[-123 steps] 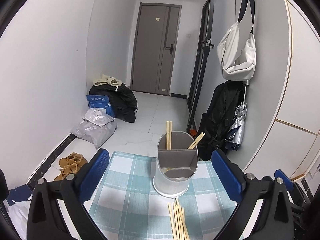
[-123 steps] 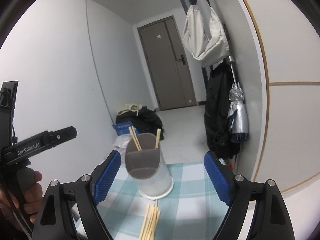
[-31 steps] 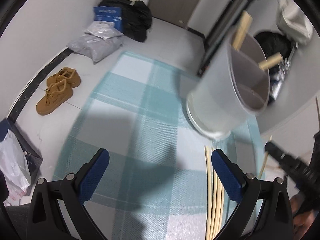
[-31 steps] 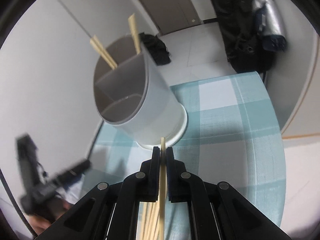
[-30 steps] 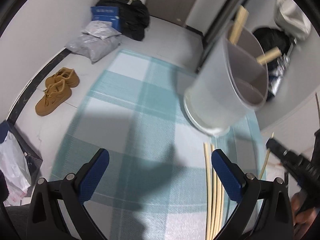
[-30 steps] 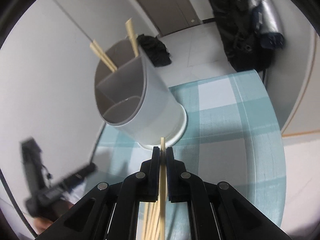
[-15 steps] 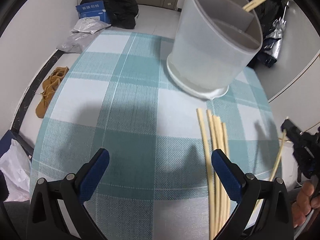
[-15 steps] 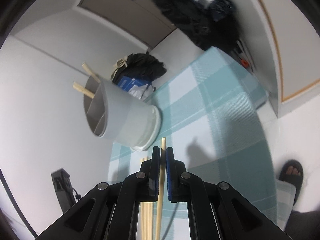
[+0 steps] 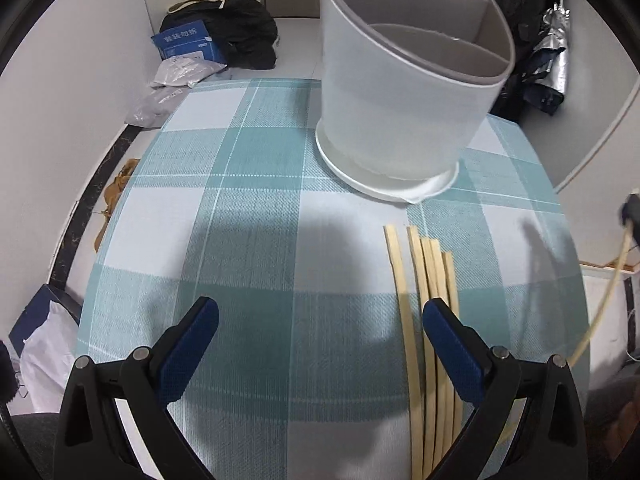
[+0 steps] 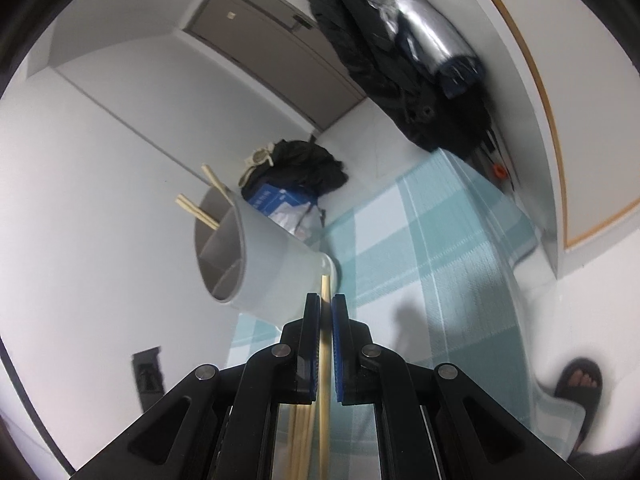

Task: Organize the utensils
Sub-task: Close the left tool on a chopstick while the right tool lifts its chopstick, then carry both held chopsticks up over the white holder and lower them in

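1. The right gripper (image 10: 326,304) has its two blue-padded jaws pressed together on one pale wooden chopstick (image 10: 325,344), which runs up the lower middle of the right wrist view and pokes out a little past the pads.
2. The left gripper (image 9: 320,330) stands with its blue-padded jaws wide apart and nothing between them, at the bottom of the left wrist view.
3. A loose bundle of pale wooden chopsticks (image 9: 424,300) lies on the table in the lower right of that view, passing under the right-hand finger (image 9: 452,344).
4. Above the bundle, in the upper middle of the frame, stands the translucent white round utensil holder with grey dividers (image 9: 404,92); chopsticks stick out of its far compartments.
5. The holder and bundle rest on a teal and white checked tablecloth (image 9: 224,208).
6. At the right edge of the left wrist view, the held chopstick appears as a thin pale curve.
7. A sandalled foot (image 10: 578,388) shows in the lower right of the right wrist view.
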`<state>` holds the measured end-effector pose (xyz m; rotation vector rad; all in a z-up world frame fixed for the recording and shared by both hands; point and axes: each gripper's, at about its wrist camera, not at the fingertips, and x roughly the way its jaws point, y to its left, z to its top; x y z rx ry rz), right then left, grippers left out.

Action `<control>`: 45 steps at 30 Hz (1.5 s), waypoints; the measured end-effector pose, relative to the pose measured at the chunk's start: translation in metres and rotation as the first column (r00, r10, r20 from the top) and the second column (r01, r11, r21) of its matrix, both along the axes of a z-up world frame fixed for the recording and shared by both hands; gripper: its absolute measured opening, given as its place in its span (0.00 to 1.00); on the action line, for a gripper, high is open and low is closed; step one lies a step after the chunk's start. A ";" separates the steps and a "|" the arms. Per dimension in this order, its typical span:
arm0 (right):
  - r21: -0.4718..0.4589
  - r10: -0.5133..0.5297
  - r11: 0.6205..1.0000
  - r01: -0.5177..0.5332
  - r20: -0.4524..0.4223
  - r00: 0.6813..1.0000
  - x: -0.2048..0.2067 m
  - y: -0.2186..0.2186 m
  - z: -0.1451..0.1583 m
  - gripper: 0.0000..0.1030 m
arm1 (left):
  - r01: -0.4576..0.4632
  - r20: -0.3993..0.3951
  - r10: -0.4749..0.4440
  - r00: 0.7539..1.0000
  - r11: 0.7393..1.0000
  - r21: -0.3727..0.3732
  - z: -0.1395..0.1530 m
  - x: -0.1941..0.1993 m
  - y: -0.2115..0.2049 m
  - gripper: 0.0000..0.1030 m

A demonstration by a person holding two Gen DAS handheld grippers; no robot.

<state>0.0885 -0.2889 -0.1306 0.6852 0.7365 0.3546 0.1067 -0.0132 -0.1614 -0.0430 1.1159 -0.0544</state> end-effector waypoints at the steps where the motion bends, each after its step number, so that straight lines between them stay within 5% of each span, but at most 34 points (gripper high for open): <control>1: -0.008 0.001 1.000 -0.001 0.015 1.000 -0.001 0.000 0.003 0.05 | -0.001 -0.006 0.001 1.000 1.000 0.002 -0.002 0.002 -0.001 0.96; 8: -0.013 -0.007 1.000 0.008 0.063 0.998 -0.003 -0.003 0.013 0.05 | 0.007 -0.036 -0.005 0.999 0.999 0.044 -0.009 0.017 -0.008 0.96; 13: -0.010 -0.015 1.000 0.016 0.084 0.996 -0.002 -0.005 0.018 0.05 | 0.001 -0.074 0.003 0.997 0.999 0.046 -0.014 0.030 -0.006 0.87; 19: -0.014 -0.012 1.000 0.013 0.099 0.995 -0.003 -0.003 0.022 0.05 | 0.061 -0.090 -0.058 0.994 0.998 0.026 -0.009 0.038 -0.016 0.59; 24: -0.020 -0.012 1.000 0.014 0.101 0.995 -0.003 -0.002 0.022 0.05 | 0.081 -0.108 -0.081 0.991 0.997 -0.001 -0.004 0.036 -0.023 0.11; 33: -0.053 -0.014 0.998 0.020 0.102 0.995 -0.004 0.000 0.024 0.05 | 0.009 -0.087 -0.014 0.996 0.998 -0.063 0.002 0.037 -0.011 0.02; 39: -0.084 0.002 0.996 0.008 0.116 0.993 -0.009 0.005 0.025 0.05 | -0.009 0.060 0.021 0.998 0.982 -0.191 0.038 0.019 0.006 0.02; 45: -0.102 0.000 0.995 0.012 0.120 0.993 -0.019 0.008 0.026 0.05 | 0.045 0.221 -0.003 0.975 0.982 -0.186 0.082 -0.012 0.004 0.02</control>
